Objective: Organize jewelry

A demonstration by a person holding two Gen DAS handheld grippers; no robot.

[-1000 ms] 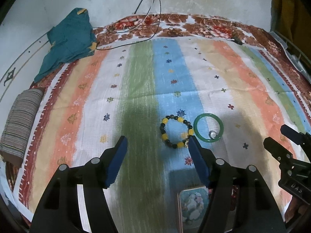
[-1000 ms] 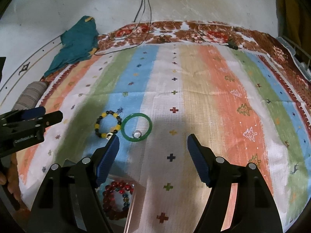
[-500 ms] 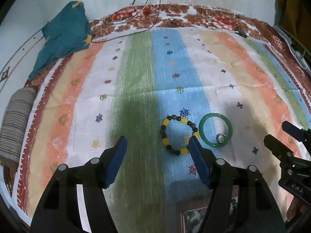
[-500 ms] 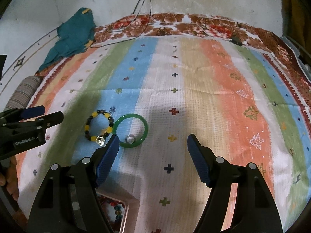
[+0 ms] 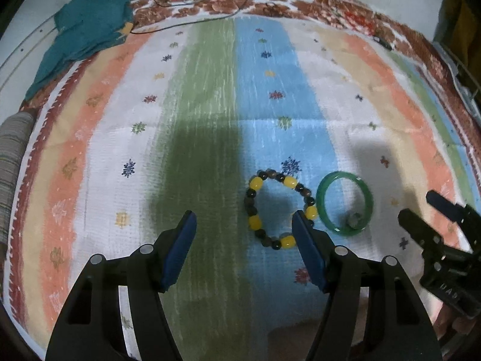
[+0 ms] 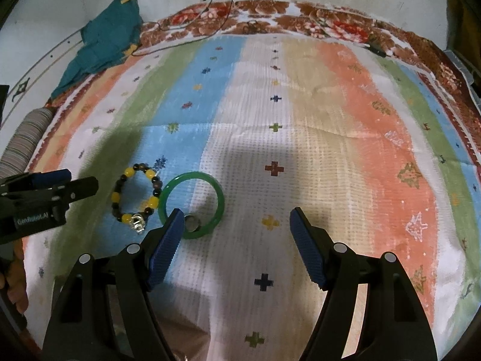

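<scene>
A yellow-and-dark beaded bracelet [image 5: 278, 207] lies on the striped cloth, with a silver charm [image 6: 137, 222] at its near end. A green bangle [image 5: 344, 203] lies just right of it, with a small silver ring [image 5: 354, 218] inside its near rim. My left gripper [image 5: 244, 236] is open and empty, its right finger beside the bracelet's near right edge. My right gripper [image 6: 236, 233] is open and empty, its left finger over the bangle's [image 6: 192, 204] near edge. The bracelet also shows in the right wrist view [image 6: 136, 197].
A striped bedcloth [image 6: 330, 120] covers the surface. A teal cloth [image 5: 87, 30] lies at the far left, a rolled striped fabric [image 5: 12, 156] at the left edge, and thin cables [image 6: 180, 39] run along the far border.
Both grippers have moved forward over the cloth towards the jewelry. The open box with red beads at the near edge has slipped out of view. Both grippers stay open.
</scene>
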